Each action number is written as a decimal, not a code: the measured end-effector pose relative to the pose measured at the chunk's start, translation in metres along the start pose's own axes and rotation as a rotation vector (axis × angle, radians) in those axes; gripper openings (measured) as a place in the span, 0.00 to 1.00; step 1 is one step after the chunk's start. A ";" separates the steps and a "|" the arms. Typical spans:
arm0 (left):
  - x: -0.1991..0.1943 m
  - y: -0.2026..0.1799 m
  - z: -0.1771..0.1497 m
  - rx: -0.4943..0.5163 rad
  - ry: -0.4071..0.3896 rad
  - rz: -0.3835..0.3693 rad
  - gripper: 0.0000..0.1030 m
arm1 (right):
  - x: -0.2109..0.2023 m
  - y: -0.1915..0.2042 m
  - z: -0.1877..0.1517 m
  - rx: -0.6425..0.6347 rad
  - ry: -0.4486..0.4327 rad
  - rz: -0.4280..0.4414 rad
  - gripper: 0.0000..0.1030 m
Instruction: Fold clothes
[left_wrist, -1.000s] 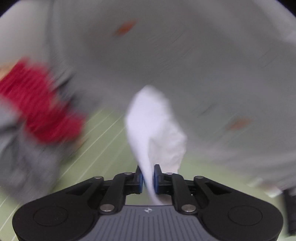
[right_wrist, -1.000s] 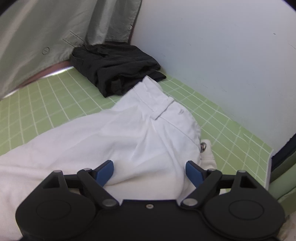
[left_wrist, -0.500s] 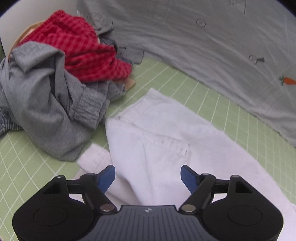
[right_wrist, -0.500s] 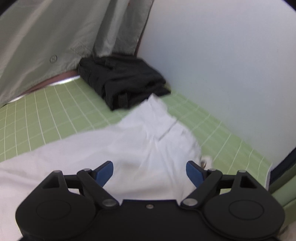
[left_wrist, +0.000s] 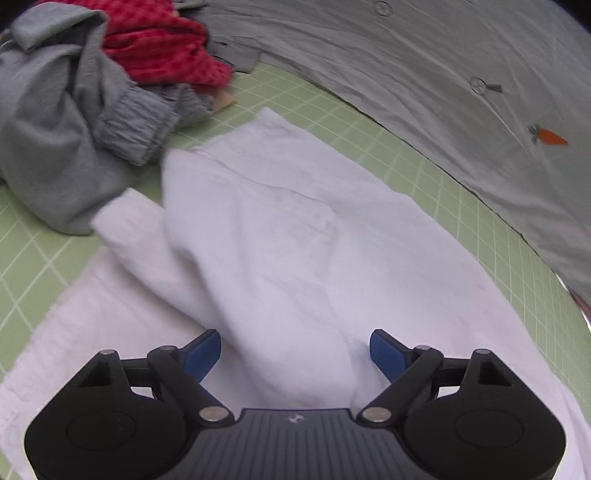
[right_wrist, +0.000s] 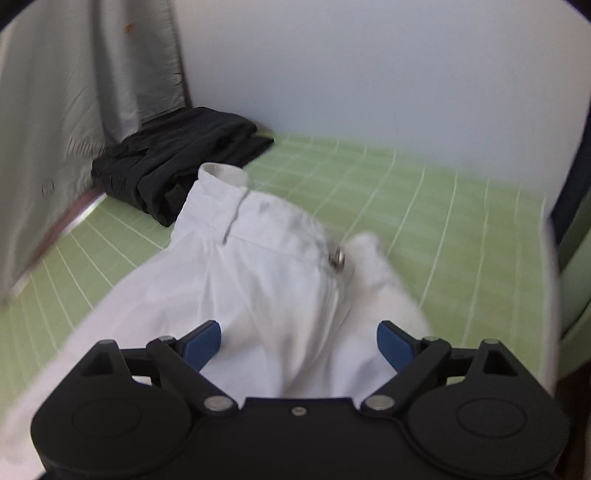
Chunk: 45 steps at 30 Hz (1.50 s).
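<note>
- Jaws on the left gripper (left_wrist: 295, 352) stand wide apart with nothing between them, hovering over the leg end of the white trousers (left_wrist: 280, 236); a second ago they were pinched on a bunch of that white cloth held up in the air.
- That letting-go means the trousers now lie down on the green gridded mat (left_wrist: 33, 254), partly doubled, one leg layer lapped over the other.
- At far left a heap of unfolded clothes, a grey sweatshirt (left_wrist: 62, 122) under a red checked garment (left_wrist: 166, 48), sits just beside the leg hems.
- The trousers' long axis runs across the mat, hems toward that heap, waistband toward the right.
- Over the waist end, the right gripper (right_wrist: 299, 341) is likewise released, as it was a second ago.
- The waistband (right_wrist: 258, 218), with its metal button (right_wrist: 337, 257), points toward a folded black garment (right_wrist: 177, 158) in the corner.
- I judge a fold just laid, with smoothing or another fold plausibly to follow.
</note>
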<state>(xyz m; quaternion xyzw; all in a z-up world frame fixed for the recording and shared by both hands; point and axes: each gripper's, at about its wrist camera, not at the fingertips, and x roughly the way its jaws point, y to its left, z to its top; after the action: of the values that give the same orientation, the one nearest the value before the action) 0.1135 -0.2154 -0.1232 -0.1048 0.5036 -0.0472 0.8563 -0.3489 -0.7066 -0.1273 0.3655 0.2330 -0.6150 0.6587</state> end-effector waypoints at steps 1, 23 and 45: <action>0.002 -0.002 0.000 0.003 0.001 0.015 0.78 | 0.002 -0.002 -0.001 0.018 0.015 0.026 0.81; -0.032 -0.005 0.036 0.032 -0.040 0.007 0.15 | -0.035 0.065 0.068 -0.172 -0.139 0.224 0.05; -0.060 0.000 0.119 0.059 -0.241 0.119 0.73 | 0.022 0.124 0.082 -0.469 -0.172 -0.041 0.79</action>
<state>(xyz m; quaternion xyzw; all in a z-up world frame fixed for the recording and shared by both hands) 0.1877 -0.1884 -0.0161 -0.0546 0.4008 0.0017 0.9145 -0.2357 -0.7866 -0.0690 0.1444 0.3199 -0.5863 0.7302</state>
